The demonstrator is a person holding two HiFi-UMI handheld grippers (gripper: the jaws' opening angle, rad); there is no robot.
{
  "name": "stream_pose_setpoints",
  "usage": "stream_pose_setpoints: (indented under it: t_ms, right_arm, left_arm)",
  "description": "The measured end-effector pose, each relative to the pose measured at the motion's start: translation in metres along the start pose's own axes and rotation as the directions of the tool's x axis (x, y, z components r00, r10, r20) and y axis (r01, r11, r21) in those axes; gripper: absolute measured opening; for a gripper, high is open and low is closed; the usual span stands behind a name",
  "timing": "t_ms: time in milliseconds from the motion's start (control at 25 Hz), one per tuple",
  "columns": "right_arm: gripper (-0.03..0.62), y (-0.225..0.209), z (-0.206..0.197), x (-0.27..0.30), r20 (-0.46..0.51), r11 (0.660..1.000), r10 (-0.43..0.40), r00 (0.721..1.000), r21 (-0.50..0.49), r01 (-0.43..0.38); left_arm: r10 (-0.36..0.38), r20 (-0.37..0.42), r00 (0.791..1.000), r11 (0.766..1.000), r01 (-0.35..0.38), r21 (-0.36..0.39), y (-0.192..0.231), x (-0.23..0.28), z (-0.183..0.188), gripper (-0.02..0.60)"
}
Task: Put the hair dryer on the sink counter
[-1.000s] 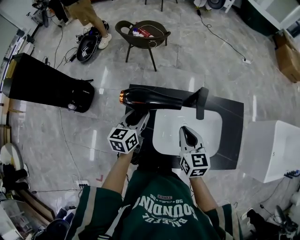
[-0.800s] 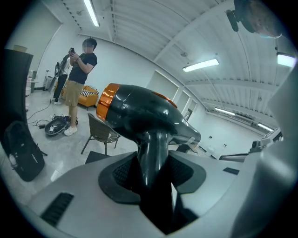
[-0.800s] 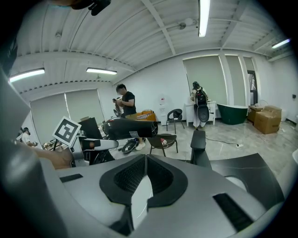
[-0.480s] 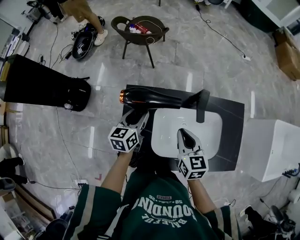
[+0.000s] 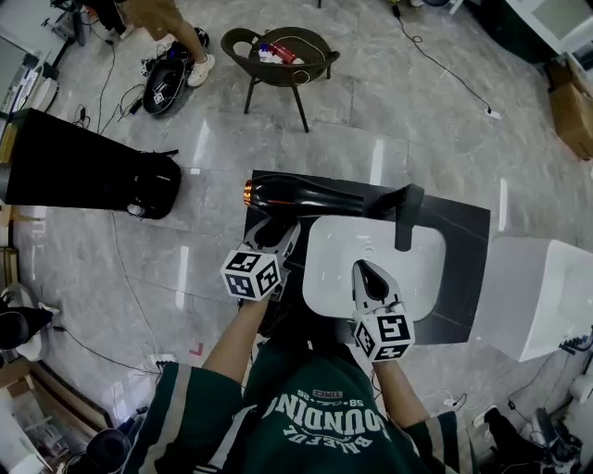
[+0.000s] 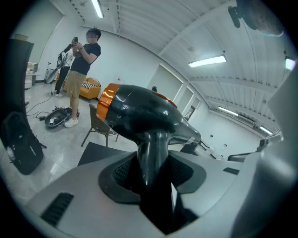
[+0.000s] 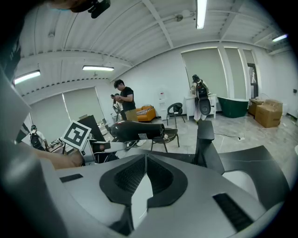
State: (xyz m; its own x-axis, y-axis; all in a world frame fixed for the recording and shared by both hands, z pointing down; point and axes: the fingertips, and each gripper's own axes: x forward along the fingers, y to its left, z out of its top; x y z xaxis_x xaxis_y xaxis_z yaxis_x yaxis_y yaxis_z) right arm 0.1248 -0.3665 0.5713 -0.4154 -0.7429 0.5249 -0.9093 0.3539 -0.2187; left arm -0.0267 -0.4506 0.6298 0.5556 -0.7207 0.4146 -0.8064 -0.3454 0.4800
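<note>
Jaws of the left gripper (image 5: 276, 233) pinch the handle of the glossy black hair dryer with the orange ring at its rear end (image 5: 306, 196); in the left gripper view the dark ribbed pads press on both sides of that handle (image 6: 155, 155). The dryer's barrel lies level above the gripper. Its orange end sticks out past the left rear corner of the dark rectangular sink counter (image 5: 463, 236), toward the long black bag (image 5: 93, 171) lying on the grey marble floor (image 5: 426, 120). Its nozzle points right, toward the tap. In the right gripper view the barrel stands above the slab, not resting on it.

Beyond the dryer a dark round chair with small items in its seat (image 5: 283, 60) stands on the floor. Farther left, a standing person (image 5: 176, 28) is cut off by the picture's top edge.

Right of the dryer, the white rounded basin (image 5: 412, 268) is sunk into the counter. The right gripper (image 5: 367, 274) hovers over the basin's near edge. Its jaws are pressed together at the tips with nothing between them. The matte black angular tap (image 5: 406, 215) rises at the basin's far rim, just right of the dryer's nozzle. Past the counter's right edge stands a white boxy cabinet (image 5: 537, 296). A cardboard box (image 5: 573, 102) sits at the far right.
</note>
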Motion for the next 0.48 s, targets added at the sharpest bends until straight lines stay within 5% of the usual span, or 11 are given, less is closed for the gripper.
stream_pose_setpoints:
  t_ms: [480]
  right_arm:
    - [0.044,-0.012,-0.005,0.009,-0.025,1.000,-0.020,0.999,0.017,0.021]
  left_arm:
    - [0.015,-0.043,0.999,1.000,-0.016,-0.019,0.015,0.023,-0.016,0.173]
